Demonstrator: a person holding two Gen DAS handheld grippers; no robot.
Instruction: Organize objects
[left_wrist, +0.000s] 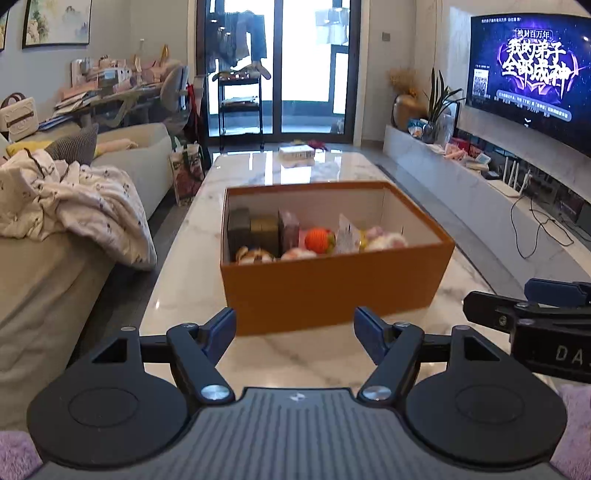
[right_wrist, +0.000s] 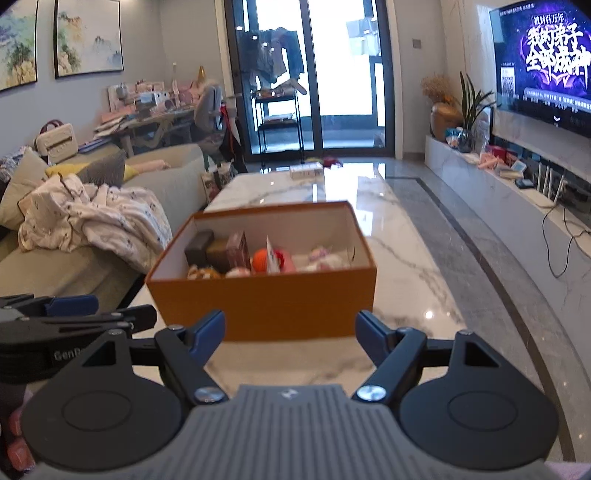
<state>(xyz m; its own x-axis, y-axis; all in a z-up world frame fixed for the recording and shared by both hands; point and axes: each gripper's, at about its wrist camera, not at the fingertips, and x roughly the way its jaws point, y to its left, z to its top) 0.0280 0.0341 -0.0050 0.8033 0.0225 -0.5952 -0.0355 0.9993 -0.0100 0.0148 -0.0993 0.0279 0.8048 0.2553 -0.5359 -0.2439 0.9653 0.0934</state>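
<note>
An orange cardboard box (left_wrist: 332, 284) stands on the marble coffee table (left_wrist: 288, 354); it also shows in the right wrist view (right_wrist: 266, 302). Inside it are dark small boxes (left_wrist: 240, 229), a pink carton (left_wrist: 289, 230), an orange ball (left_wrist: 318, 240), a white packet (left_wrist: 347, 236) and soft toys (left_wrist: 384, 240). My left gripper (left_wrist: 294, 328) is open and empty, just short of the box's near wall. My right gripper (right_wrist: 290, 332) is open and empty, also just in front of the box. Each gripper shows at the edge of the other's view, the right one (left_wrist: 528, 310) and the left one (right_wrist: 74, 314).
A sofa with a crumpled blanket (left_wrist: 74, 206) runs along the table's left. A small white box (left_wrist: 297, 152) lies at the table's far end. A TV (left_wrist: 532, 70) and a low marble cabinet (left_wrist: 480, 184) stand on the right. Glass doors are at the back.
</note>
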